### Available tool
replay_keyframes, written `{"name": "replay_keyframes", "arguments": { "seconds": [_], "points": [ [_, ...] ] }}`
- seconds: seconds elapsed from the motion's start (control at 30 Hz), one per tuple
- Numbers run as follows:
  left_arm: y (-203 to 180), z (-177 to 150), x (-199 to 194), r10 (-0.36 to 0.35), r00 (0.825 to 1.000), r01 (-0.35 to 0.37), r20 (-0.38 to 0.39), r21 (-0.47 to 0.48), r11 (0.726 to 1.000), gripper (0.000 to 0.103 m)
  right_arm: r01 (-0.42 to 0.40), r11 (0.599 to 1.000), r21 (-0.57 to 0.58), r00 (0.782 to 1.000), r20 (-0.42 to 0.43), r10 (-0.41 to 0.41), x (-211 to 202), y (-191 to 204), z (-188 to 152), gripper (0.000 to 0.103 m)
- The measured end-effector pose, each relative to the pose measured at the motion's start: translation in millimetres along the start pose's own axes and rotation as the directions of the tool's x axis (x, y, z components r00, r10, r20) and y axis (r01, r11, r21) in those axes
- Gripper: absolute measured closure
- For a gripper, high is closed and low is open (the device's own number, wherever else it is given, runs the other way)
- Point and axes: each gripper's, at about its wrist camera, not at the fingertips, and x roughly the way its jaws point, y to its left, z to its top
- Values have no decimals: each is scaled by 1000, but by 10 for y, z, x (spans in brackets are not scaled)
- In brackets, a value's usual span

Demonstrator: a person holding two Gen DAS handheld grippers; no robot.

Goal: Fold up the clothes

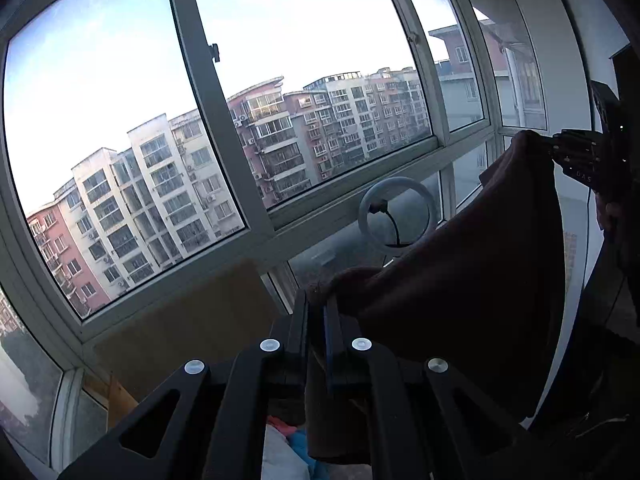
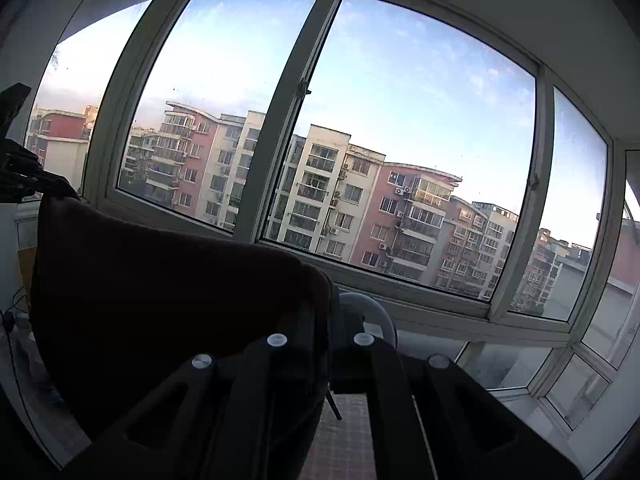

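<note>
Left wrist view looks out through a wide window (image 1: 224, 160) at apartment blocks (image 1: 152, 196), with a ring light (image 1: 394, 216) on the sill side. We hold a dark brown garment (image 1: 472, 264) stretched in the air: our left gripper (image 1: 320, 312) is clamped on one corner, our right gripper (image 1: 560, 152) on the other. Only this view shows cardboard (image 1: 192, 320) below. Right wrist view alone shows checked flooring (image 2: 344, 440).

Big windows (image 2: 400, 140) with white frames fill the wall. Outside stand tall pink and cream buildings (image 1: 160, 200) under a bright blue sky. A round ring light (image 1: 394, 216) stands by the glass.
</note>
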Motion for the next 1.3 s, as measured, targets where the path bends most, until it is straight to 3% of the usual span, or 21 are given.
{"name": "replay_keyframes", "arguments": {
  "seconds": [0.1, 0.2, 0.27, 0.37, 0.4, 0.5, 0.57, 0.6, 0.7, 0.77, 0.83, 0.87, 0.93, 1.0, 1.07, 1.2, 1.3],
  "points": [
    [225, -324, 873, -16, 990, 6, -143, -69, 998, 97, -47, 999, 6, 990, -135, 48, 874, 69, -302, 99],
    [395, -834, 2040, 4, 949, -31, -316, -80, 996, 97, -91, 996, 8, 949, -302, 89, 1985, 295, -795, 99],
    [422, -1271, 2800, 27, 900, -74, -434, -90, 993, 93, -121, 993, -6, 887, -449, 106, 2658, 536, -1322, 98],
    [382, -1914, 3675, 24, 810, -127, -586, -136, 982, 95, -170, 985, -19, 746, -655, 117, 3637, 907, -2144, 98],
    [374, -2054, 3718, 6, 799, -122, -601, -152, 981, 93, -180, 984, -11, 722, -680, 125, 3694, 936, -2301, 98],
    [334, -2419, 3651, -32, 781, -93, -624, -167, 982, 92, -199, 980, 23, 683, -713, 155, 3566, 917, -2640, 94],
    [330, -2546, 3402, -58, 786, -77, -616, -190, 979, 92, -210, 977, 46, 656, -734, 176, 3481, 904, -2866, 89],
    [292, -2583, 3245, -94, 793, -50, -601, -219, 975, 93, -211, 975, 71, 655, -730, 195, 3375, 852, -2866, 89],
    [77, -2745, 2738, -184, 807, 56, -561, -238, 970, 92, -237, 932, 274, 635, -683, 362, 3064, 504, -2818, 85],
    [-150, -2911, 2448, -242, 800, 141, -549, -220, 965, 92, -245, 915, 322, 611, -681, 403, 2759, 582, -2984, 84],
    [-413, -3132, 2245, -316, 769, 231, -556, -219, 948, 90, -252, 901, 353, 585, -686, 432, 2439, 707, -3175, 83],
    [-550, -3254, 2188, -348, 749, 266, -564, -225, 937, 88, -255, 894, 368, 572, -688, 447, 2279, 770, -3271, 78],
    [-822, -3491, 2104, -411, 703, 328, -581, -248, 911, 87, -261, 879, 399, 546, -690, 475, 1959, 896, -3462, 64],
    [-1091, -3700, 2112, -455, 646, 383, -613, -256, 888, 86, -265, 863, 430, 519, -691, 503, 1639, 1021, -3653, 62],
    [-1324, -3856, 2141, -466, 608, 412, -643, -246, 877, 86, -268, 846, 460, 491, -690, 531, 1319, 1147, -3844, 62],
    [-1544, -4020, 2253, -471, 567, 405, -676, -269, 874, 76, -272, 847, 457, 450, -718, 532, 1163, 1319, -4064, 62],
    [-1701, -4137, 2339, -474, 536, 396, -699, -288, 872, 75, -275, 849, 451, 419, -739, 528, 1073, 1443, -4219, 62]
  ]
}}
